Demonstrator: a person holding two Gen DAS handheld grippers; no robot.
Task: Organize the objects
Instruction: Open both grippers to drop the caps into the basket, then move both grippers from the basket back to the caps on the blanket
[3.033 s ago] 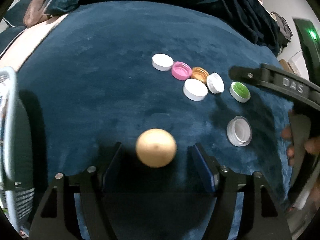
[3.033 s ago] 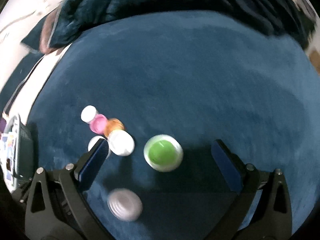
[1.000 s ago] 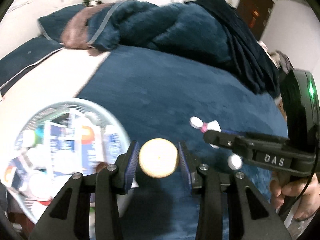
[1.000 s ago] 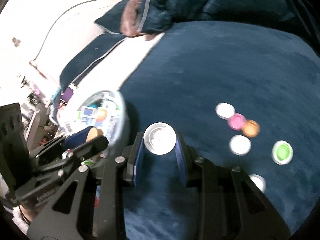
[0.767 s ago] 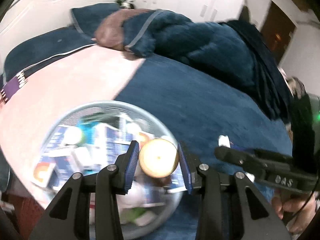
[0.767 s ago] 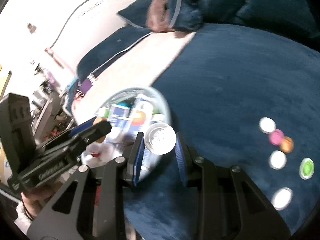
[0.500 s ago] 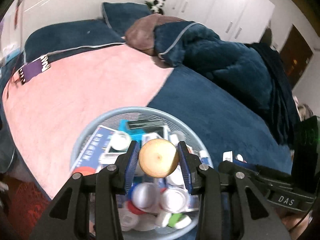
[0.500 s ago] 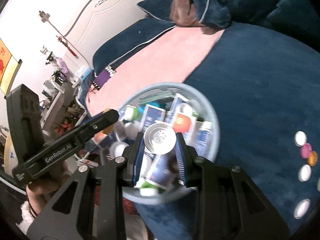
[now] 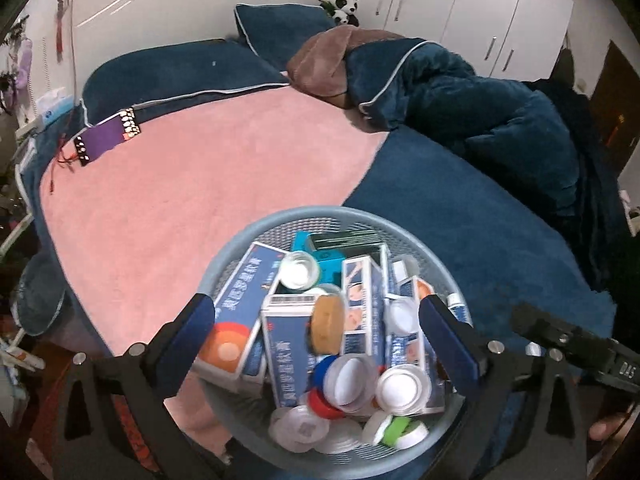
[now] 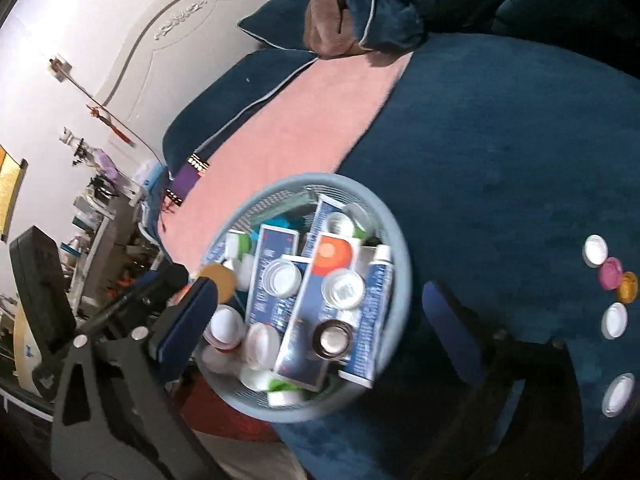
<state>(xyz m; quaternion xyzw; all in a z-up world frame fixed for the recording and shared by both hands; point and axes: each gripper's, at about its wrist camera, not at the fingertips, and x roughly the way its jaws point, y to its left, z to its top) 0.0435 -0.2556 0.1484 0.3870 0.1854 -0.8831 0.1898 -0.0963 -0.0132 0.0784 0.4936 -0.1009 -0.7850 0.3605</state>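
A round blue mesh basket [image 9: 240, 248] at the bed's edge holds blue medicine boxes and several bottle caps; it also shows in the right wrist view [image 10: 400, 252]. My left gripper [image 9: 320, 322] is open above it, and the tan cap [image 9: 329, 325] it held is loose among the boxes, on edge. My right gripper [image 10: 320, 312] is open above the basket; the clear cap [image 10: 344, 290] lies on a box. Several caps stay on the blue blanket: white [image 10: 595, 250], pink [image 10: 611, 273], orange [image 10: 627, 287], white [image 10: 615, 321] and clear [image 10: 619, 394].
The bed has a pink sheet [image 9: 224, 168] and a dark blue blanket [image 9: 460, 216]. Pillows and a rumpled duvet [image 9: 440, 92] lie at the head. A purple strap [image 9: 106, 142] lies on the sheet. The other gripper's body [image 9: 576, 352] is at the right.
Both grippers opened over the basket. The tan cap dropped from the left one and the clear cap from the right one into the basket.
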